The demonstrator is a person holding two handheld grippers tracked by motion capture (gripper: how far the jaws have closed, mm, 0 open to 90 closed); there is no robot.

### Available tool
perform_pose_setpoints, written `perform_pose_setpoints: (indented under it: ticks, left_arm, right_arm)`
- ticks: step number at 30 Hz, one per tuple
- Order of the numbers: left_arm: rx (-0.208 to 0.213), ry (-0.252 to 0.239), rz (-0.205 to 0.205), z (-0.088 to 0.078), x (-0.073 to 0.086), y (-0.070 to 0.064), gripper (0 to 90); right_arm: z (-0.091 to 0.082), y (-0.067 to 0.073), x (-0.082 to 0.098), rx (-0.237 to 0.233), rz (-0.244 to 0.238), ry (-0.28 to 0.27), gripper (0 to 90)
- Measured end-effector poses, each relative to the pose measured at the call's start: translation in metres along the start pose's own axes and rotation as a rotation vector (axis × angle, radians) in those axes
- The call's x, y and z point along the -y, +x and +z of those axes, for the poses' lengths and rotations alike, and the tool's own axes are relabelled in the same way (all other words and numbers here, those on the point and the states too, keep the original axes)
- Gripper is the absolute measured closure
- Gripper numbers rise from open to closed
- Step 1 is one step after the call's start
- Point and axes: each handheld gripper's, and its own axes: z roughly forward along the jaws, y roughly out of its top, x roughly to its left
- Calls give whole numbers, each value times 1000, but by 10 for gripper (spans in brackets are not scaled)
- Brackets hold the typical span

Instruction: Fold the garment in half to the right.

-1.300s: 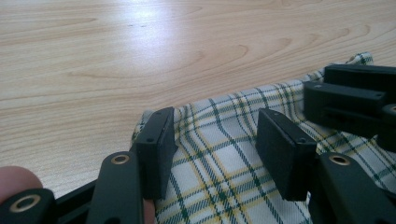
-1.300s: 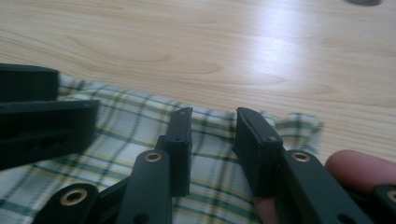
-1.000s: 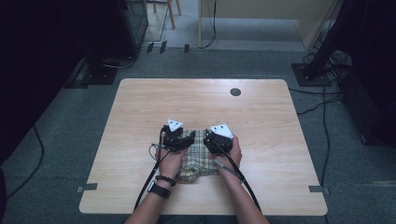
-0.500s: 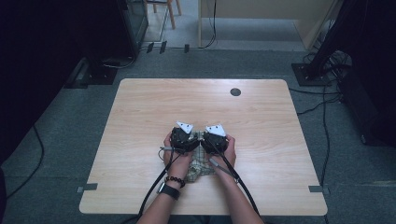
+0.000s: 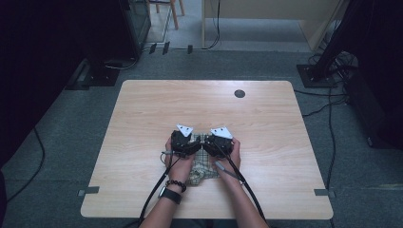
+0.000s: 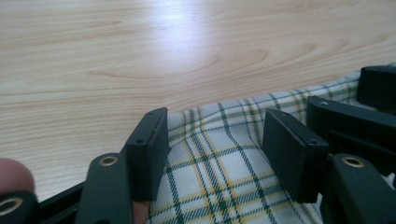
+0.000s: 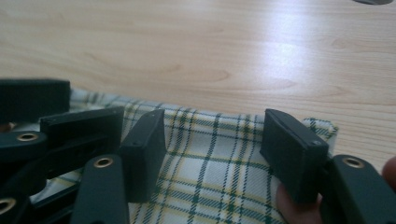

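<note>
No legible text, seemingly.

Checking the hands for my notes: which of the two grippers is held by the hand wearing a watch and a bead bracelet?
The left gripper, over the plaid cloth; its wrist carries both, while the right gripper's wrist is bare.

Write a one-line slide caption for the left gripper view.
Open hand-held gripper poised over the edge of a checked cloth on a wooden table.
</note>
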Motion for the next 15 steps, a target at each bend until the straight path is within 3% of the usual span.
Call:
perform_pose_setpoints:
  ticks: [2,4,6,8,10,11,12,15]
  left_arm:
    - [1,-17,-34,-10,-5,2,333]
    - [-6,-52,-64,-19,-7,1,329]
    - [-18,-29,-50,-21,-3,-5,329]
    - [-36,2,-17,-14,11,-11,331]
    - [-55,10,-28,-10,17,-10,334]
    - [-55,11,-32,-10,16,-10,342]
    - [-54,16,-31,-9,15,-10,341]
    - [-6,7,-49,-13,12,-6,329]
  right_arm:
    - [-6,1,-2,13,-14,-17,345]
    - [-12,5,-5,60,-47,-29,310]
    - [-17,9,-7,112,-51,-13,309]
    - [-20,10,-5,103,-25,19,347]
    - [-13,8,7,110,-9,79,312]
    - [-9,6,13,87,21,80,312]
    - [-10,4,12,85,51,79,295]
    - [-12,4,10,104,37,89,277]
